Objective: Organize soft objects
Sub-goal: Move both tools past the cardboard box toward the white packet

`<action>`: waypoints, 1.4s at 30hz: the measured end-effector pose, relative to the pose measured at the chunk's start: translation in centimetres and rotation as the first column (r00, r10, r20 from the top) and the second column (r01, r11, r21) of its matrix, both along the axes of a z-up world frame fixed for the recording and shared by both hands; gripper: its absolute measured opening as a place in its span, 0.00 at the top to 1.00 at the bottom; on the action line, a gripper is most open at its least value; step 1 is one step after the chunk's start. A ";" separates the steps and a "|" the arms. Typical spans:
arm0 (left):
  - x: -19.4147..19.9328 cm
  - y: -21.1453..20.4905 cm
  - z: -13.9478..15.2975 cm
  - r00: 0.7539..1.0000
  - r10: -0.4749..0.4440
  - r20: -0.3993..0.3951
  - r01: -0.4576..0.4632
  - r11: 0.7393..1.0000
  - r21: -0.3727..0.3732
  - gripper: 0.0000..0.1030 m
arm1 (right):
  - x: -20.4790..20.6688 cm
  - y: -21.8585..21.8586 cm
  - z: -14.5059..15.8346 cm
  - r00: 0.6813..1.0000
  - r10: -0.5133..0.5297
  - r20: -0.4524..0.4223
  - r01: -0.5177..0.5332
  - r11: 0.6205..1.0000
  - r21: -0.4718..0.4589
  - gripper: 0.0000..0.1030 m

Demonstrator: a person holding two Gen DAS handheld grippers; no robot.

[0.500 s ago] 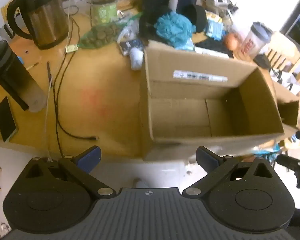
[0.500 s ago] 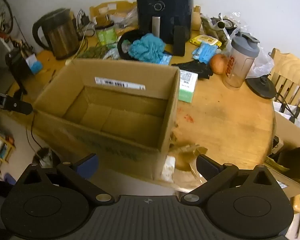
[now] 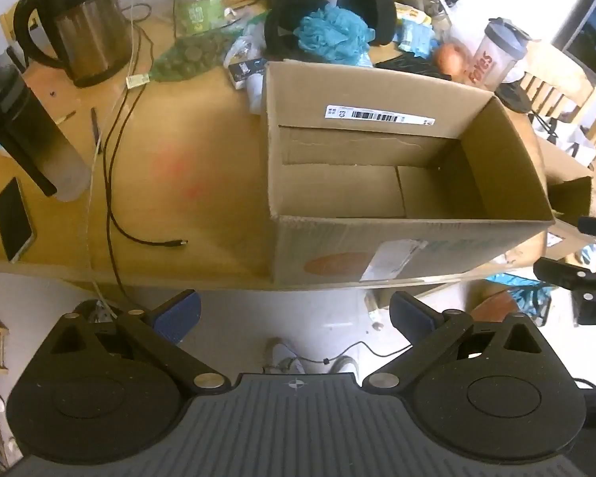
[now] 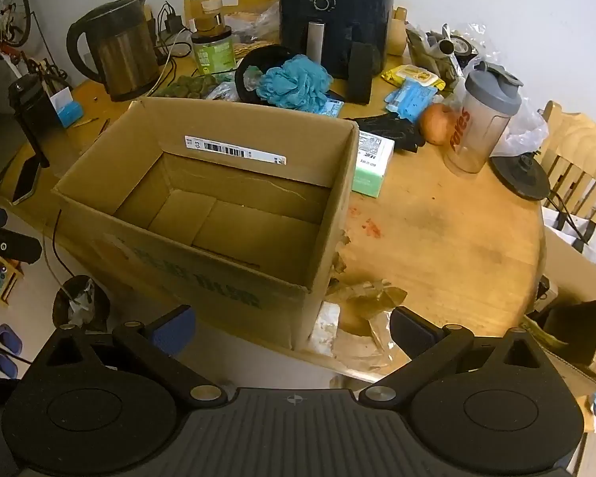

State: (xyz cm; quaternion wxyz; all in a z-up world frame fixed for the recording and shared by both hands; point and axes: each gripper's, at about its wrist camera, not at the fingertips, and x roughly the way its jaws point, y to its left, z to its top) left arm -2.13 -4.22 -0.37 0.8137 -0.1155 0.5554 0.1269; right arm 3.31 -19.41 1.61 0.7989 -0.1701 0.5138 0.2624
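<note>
Both tongs gape wide w/ nothing between the blue pads: left tongs [image 3: 294, 312] and right tongs [image 4: 292, 324] hang off the near edge of the worktop [image 4: 457, 238], over the floor, aimed steeply down at the cardboard box [image 4: 202, 274]. Vs half a sec ago the left wrist view has dropped back a bit: the box's front wall, w/ its orange print and peeling label, now shows in full, where only its rim was seen. Right view barely differs. Jaws as wide as before, nothing picked up. Judgement: task hasn't really begun; box is empty and both sides are lining up.

Box sits at the near edge, open top, flat corrugated walls, barcode strip on the inner far wall. Just behind its far wall lies the likely first soft item, a teal bath pouf [image 4: 294, 83], frilly mesh, roundish, squashy. Toward the far right of the box: dark gloves [image 4: 393, 129], limp fabric, and a blue wipes pack [image 4: 411, 97], crinkly film. Hard stuff nearby: steel kettle [image 4: 119, 47], smooth plastic shaker bottle [image 4: 480, 119].
</note>
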 end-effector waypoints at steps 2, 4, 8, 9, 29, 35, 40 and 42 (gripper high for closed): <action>0.2 -0.4 0.3 1.000 -0.010 0.008 0.010 1.000 0.004 0.00 | 0.1 0.3 0.1 1.000 0.000 -0.004 0.000 1.000 -0.009 0.00; 0.4 -0.7 0.3 1.000 -0.016 0.016 0.015 1.000 0.003 0.00 | -0.1 0.5 -0.1 1.000 -0.006 -0.005 0.006 1.000 -0.022 0.00; 0.4 -0.7 0.5 0.999 -0.031 0.028 0.031 0.999 0.020 0.00 | 0.1 0.8 0.2 1.000 -0.023 -0.014 0.022 0.999 -0.032 0.00; 0.5 -0.7 0.6 0.999 -0.035 0.031 0.035 0.999 0.022 0.00 | 0.0 0.7 0.2 1.000 -0.026 -0.013 0.026 0.999 -0.033 0.00; 3.4 -0.3 2.9 0.987 -0.109 0.117 0.108 0.994 0.012 0.00 | 2.2 2.7 1.3 0.996 -0.084 -0.012 0.084 0.995 -0.058 0.00; 4.3 0.3 4.4 0.982 -0.094 0.165 0.084 0.994 0.067 0.00 | 3.7 3.5 2.4 0.994 -0.098 0.038 0.101 0.993 -0.058 0.00; 4.5 0.7 4.5 0.981 -0.092 0.170 0.081 0.994 0.067 0.00 | 4.1 3.8 2.6 0.993 -0.108 0.047 0.110 0.992 -0.054 0.00; 4.7 0.7 4.4 0.982 -0.091 0.166 0.078 0.993 0.084 0.00 | 4.2 3.8 2.5 0.993 -0.111 0.042 0.114 0.992 -0.052 0.00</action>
